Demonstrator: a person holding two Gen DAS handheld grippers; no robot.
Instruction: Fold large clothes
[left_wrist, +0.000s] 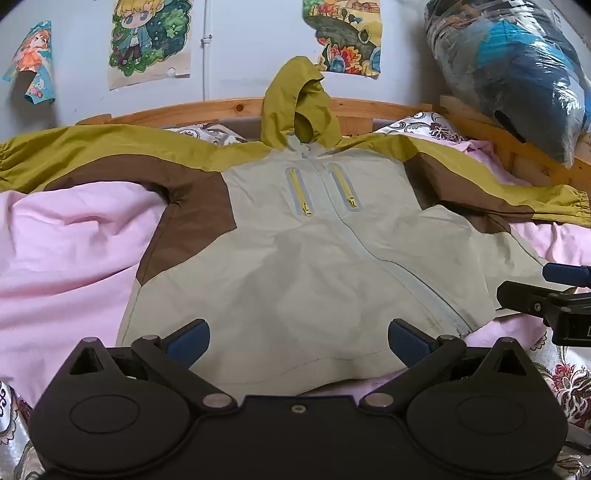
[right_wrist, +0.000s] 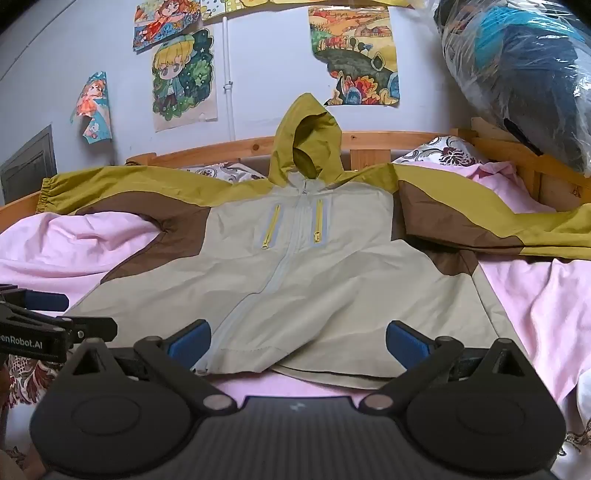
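Surroundings, as I see them from both wrist views:

- Bed (left_wrist: 66, 236), covered in a rumpled pink sheet, with a wooden headboard (left_wrist: 369, 107) along the far side.
- Two floral-print pillows (right_wrist: 447, 151) at the head of the bed, partly hidden under the garment's shoulders.
- Large plastic-wrapped bundle (left_wrist: 517, 74), dark with blue patches, leaning on the wooden frame at the far right corner, clear of the garment.
- Cartoon posters (right_wrist: 184, 81) taped to the pale wall behind the headboard; a thin white pipe runs down the wall between them.
- Floral bedding (left_wrist: 569, 384) showing at the near edge of the bed, on both sides of my view.

Task item:

- Hooded jacket (left_wrist: 295, 258), beige body, brown side panels, olive shoulders and hood. It lies face up and zipped on the pink sheet, sleeves spread out to either side, hood propped upright against the headboard. Two yellow chest zips sit either side of the front zip. Nothing lies on top of it.

My tools:

- Left hand-held gripper (left_wrist: 297, 341): jaws spread wide, nothing between them. It hovers over the near hem, left of the front zip's lower end.
- Right hand-held gripper (right_wrist: 297, 341): jaws likewise wide apart and empty, over the near hem with the zip's lower end just inside its left finger. I cannot tell whether either tool touches the fabric.
- The two tools sit side by side, each visible at the edge of the other's view.
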